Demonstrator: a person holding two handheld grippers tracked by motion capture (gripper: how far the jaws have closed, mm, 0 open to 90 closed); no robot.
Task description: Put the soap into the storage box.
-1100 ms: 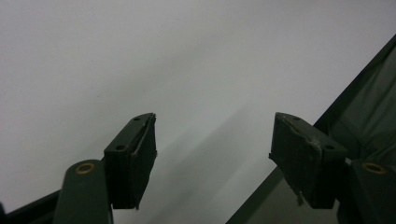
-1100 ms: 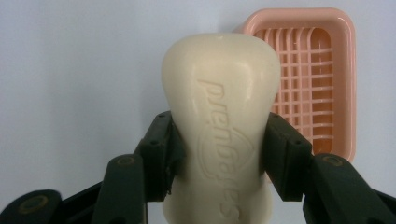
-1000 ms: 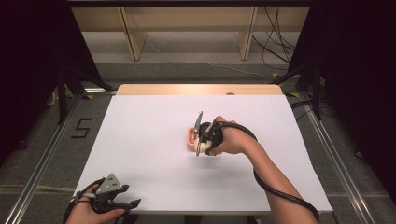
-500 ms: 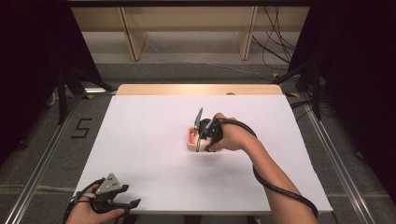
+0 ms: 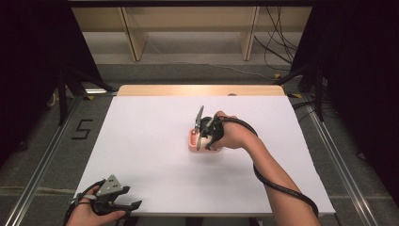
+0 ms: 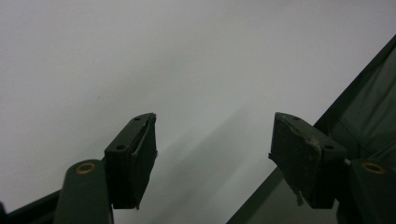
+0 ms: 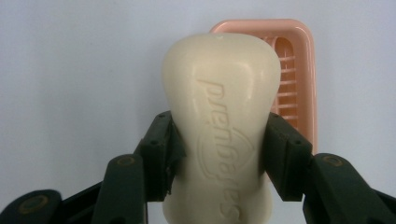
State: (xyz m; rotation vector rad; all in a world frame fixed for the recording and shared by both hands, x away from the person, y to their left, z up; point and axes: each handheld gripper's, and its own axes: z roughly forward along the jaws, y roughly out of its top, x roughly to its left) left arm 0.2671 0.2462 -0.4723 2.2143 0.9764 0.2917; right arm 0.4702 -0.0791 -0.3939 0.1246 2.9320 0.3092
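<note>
- High view: the right gripper [image 5: 201, 134] hangs over the middle of the white table [image 5: 141, 141], right above a pink soap dish [image 5: 192, 142] that rests flat on the surface. The left gripper [image 5: 123, 205] sits at the near left edge, well apart from the dish and taking no part in the work.
- Left gripper view: its two black jaws stand wide apart with nothing between them, over bare table at the edge.
- Right gripper view: the jaws are clamped on the waist of a cream bar of soap [image 7: 223, 116], one pad pressing on each long side, embossed face toward the camera. The soap dish [image 7: 299, 70] lies beyond and to the right of the bar, its slatted floor partly covered by the soap. Whether the bar already touches the dish cannot be told from here.
- Step in hand, as I judge it: carrying the soap over the dish, either to set it in or having just lifted it out; placing looks likelier.
- Next move: the bar looks off-centre toward one long rim, so it should be shifted over the slats, lowered flat until it rests, and only then released.
</note>
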